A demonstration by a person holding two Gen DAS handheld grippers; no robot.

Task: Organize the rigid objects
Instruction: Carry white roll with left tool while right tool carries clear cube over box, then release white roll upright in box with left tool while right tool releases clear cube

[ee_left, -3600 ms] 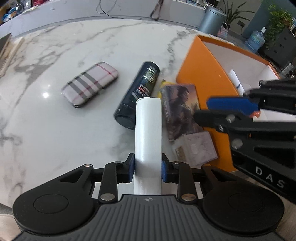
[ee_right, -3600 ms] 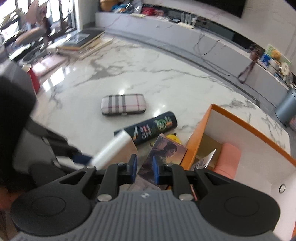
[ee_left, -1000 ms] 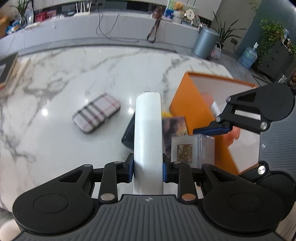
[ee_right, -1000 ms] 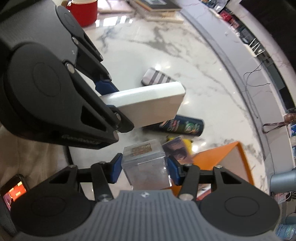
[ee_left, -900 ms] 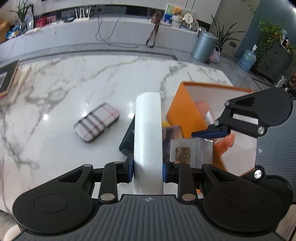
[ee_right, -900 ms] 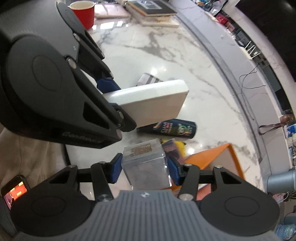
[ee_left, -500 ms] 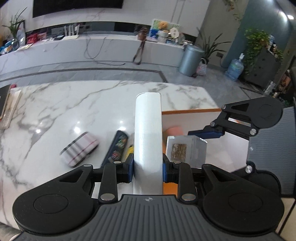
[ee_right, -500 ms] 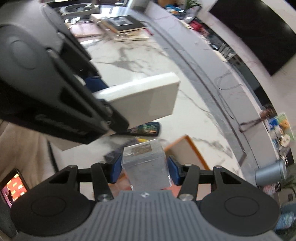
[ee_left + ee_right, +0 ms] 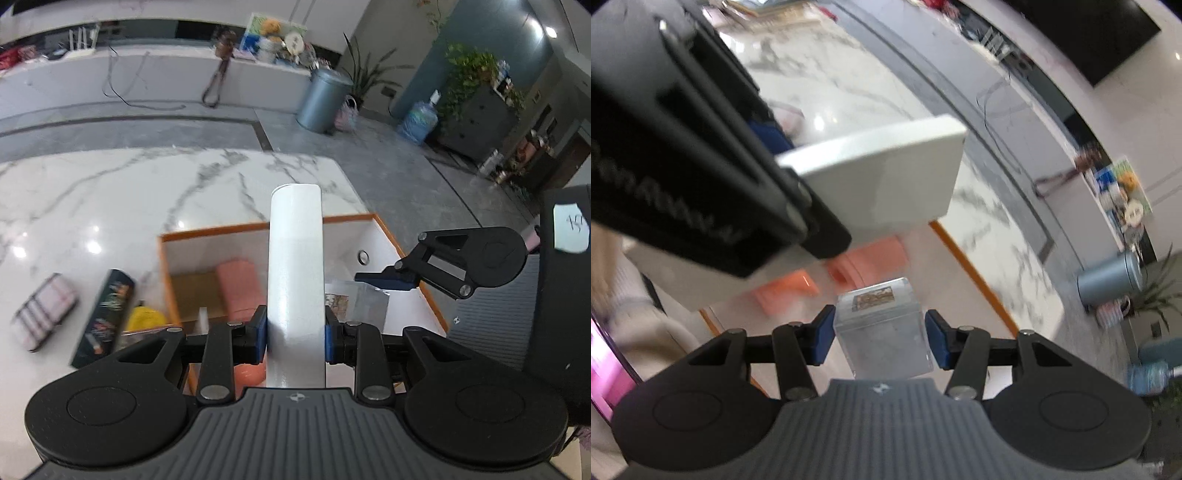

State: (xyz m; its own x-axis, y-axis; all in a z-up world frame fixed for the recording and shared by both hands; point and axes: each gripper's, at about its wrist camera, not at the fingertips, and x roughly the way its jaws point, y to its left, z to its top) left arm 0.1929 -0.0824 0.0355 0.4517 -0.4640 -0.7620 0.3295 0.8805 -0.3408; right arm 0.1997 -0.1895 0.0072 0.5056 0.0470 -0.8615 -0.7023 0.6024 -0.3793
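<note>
My left gripper (image 9: 295, 338) is shut on a flat white box (image 9: 295, 266), held above the orange-rimmed open box (image 9: 258, 226). The white box also shows in the right wrist view (image 9: 886, 181). My right gripper (image 9: 881, 338) holds a clear plastic cube (image 9: 882, 332) with a small picture label; small gaps show between its blue pads and the cube. The cube shows in the left wrist view (image 9: 362, 301) over the box's right side. Inside the box lie a pink item (image 9: 238, 284) and a brown card (image 9: 194, 291).
On the marble table (image 9: 110, 192) left of the box lie a plaid case (image 9: 44, 312), a dark spray can (image 9: 107, 317) and a yellow item (image 9: 146, 319). A grey bin (image 9: 323, 99) and plants stand on the floor beyond.
Both grippers have moved right and forward with their loads, from beside the orange box to over its inside. The right pads now stand slightly off the cube.
</note>
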